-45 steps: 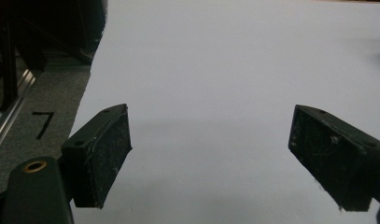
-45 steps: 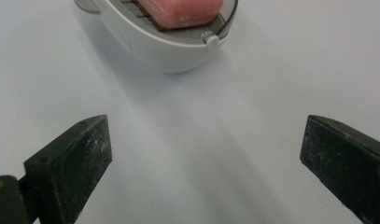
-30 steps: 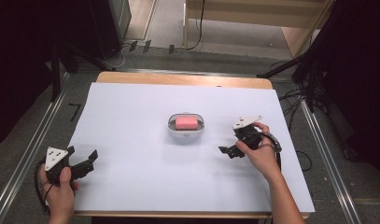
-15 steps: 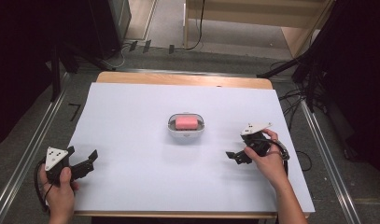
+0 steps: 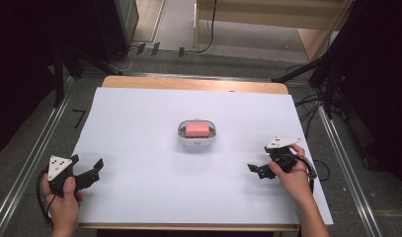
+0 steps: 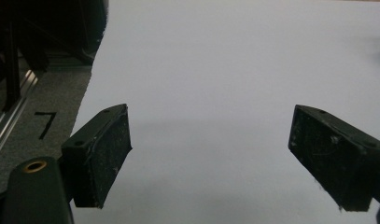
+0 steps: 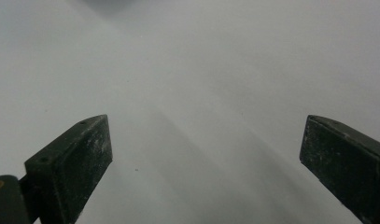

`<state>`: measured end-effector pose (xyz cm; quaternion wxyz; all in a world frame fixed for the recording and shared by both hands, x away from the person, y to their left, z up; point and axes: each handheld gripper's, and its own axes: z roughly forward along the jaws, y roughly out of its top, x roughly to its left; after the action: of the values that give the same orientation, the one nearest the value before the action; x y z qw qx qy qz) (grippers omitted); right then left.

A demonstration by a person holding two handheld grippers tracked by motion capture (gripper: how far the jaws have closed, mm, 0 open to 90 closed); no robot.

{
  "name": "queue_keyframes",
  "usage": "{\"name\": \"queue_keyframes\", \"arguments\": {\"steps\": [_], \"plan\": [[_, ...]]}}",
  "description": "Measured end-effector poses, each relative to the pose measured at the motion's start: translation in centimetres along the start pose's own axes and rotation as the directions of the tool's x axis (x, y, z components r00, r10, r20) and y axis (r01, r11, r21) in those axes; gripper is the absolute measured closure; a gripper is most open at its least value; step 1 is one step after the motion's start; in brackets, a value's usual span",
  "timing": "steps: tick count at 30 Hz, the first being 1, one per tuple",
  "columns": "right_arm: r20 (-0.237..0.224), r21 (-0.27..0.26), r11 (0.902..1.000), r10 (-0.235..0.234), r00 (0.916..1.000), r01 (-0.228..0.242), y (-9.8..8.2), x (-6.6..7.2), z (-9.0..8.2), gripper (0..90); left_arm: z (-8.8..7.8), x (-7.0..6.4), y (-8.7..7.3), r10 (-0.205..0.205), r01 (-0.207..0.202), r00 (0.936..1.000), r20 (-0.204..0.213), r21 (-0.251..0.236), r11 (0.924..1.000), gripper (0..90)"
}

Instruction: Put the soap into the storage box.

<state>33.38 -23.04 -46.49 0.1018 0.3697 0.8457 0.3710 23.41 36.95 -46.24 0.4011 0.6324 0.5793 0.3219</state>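
Both tongs gape empty; right tongs (image 5: 258, 171) have drawn back nearer, leaving pink soap (image 5: 197, 130) in its dish (image 5: 197, 140) — placement looks done; left tongs (image 5: 90, 170) idle.

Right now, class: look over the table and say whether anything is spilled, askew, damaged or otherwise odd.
Nothing stands out. The pink block lies squarely in the white dish mid-table, the white sheet is flat and unmarked, and both tongs, left and right, are open and apart from the dish.

The right gripper (image 5: 260, 170) now sits nearer the table's front edge and farther right than a second ago, well apart from the white dish (image 5: 197, 140) it was near; its jaws stand wide over bare white sheet (image 7: 201, 70).
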Motion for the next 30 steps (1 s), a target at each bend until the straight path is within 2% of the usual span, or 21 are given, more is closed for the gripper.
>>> {"name": "queue_keyframes", "arguments": {"steps": [4,12,14,20,30], "plan": [[0.005,-0.018,0.9997,0.014,0.9999,-0.014,-0.8,-0.1,-0.6,2.5,0.0,0.0,0.0,0.0,0.0,1.0,-0.001,0.0,1.0,13.5],[0.01,-0.047,0.9965,0.07,0.9975,-0.069,-3.1,-0.8,-2.0,2.5,0.0,0.0,0.0,0.001,-0.001,1.0,-0.003,-0.002,1.0,13.5],[0.021,-0.045,0.9966,0.07,0.9973,-0.069,-3.6,-1.0,-2.3,2.5,0.0,-0.1,0.0,0.001,-0.001,1.0,-0.003,-0.003,1.0,13.5],[0.045,-0.069,0.992,0.109,0.993,-0.106,-5.5,-1.4,-3.6,2.5,0.0,-0.1,0.0,0.004,-0.004,1.0,-0.005,-0.001,1.0,13.5],[0.082,-0.098,0.9865,0.139,0.9868,-0.131,-7.5,-1.3,-5.3,2.5,0.0,-0.1,0.0,0.005,-0.005,1.0,-0.006,-0.002,1.0,13.5]]}}
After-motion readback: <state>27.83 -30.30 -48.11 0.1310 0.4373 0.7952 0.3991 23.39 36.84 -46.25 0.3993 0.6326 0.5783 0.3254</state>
